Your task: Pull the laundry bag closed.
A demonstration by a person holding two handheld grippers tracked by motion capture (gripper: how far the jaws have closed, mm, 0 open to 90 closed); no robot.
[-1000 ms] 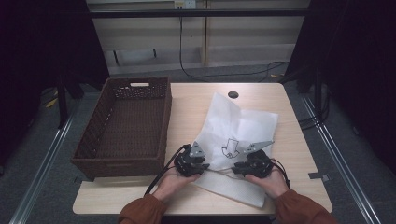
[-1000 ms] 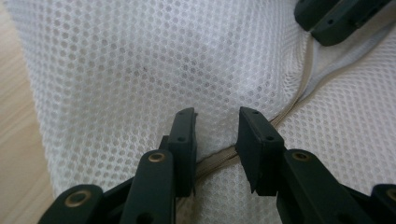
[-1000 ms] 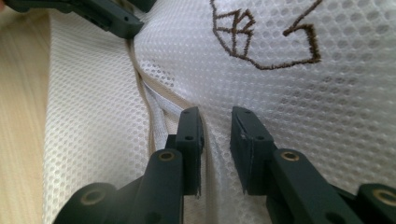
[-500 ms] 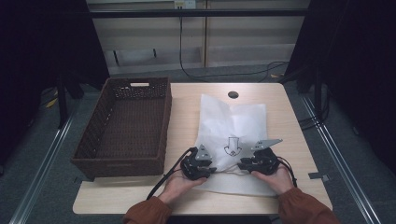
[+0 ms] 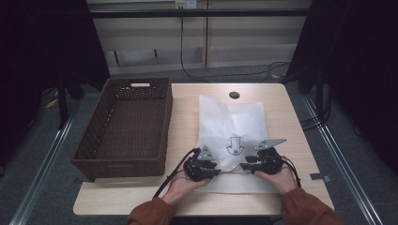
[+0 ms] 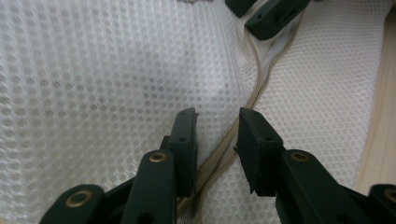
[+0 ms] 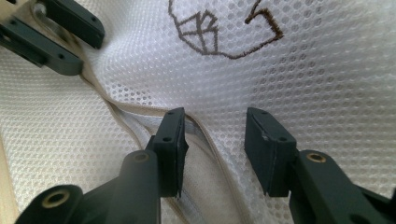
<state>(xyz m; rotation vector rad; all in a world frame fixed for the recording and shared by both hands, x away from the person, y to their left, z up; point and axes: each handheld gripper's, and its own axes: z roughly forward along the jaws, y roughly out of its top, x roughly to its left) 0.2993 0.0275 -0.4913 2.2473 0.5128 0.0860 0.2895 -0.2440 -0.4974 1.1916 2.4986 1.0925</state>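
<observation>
A white mesh bag (image 5: pixel 230 122) with a dark printed arrow mark (image 5: pixel 233 145) lies flat on the wooden table (image 5: pixel 187 112). My two grippers face each other at its near end. The left gripper (image 5: pixel 216 171) (image 6: pixel 217 121) is open, and the bag's beige zip seam (image 6: pixel 254 88) runs between its jaws without being pinched. The right gripper (image 5: pixel 245 165) (image 7: pixel 215 119) is open too; its jaws have just been opening, with mesh and the seam (image 7: pixel 140 112) lying loose between them. Each gripper view has the other gripper's jaws at its top edge.
A dark brown wicker basket (image 5: pixel 126 122) stands on the left half of the table, right beside the bag. A round cable hole (image 5: pixel 233 95) sits past the bag's far edge. The person's hands and orange sleeves come in over the front edge.
The bag was bunched and skewed to the right; it now lies flat and straight. Both grippers have shifted slightly toward the front edge.
</observation>
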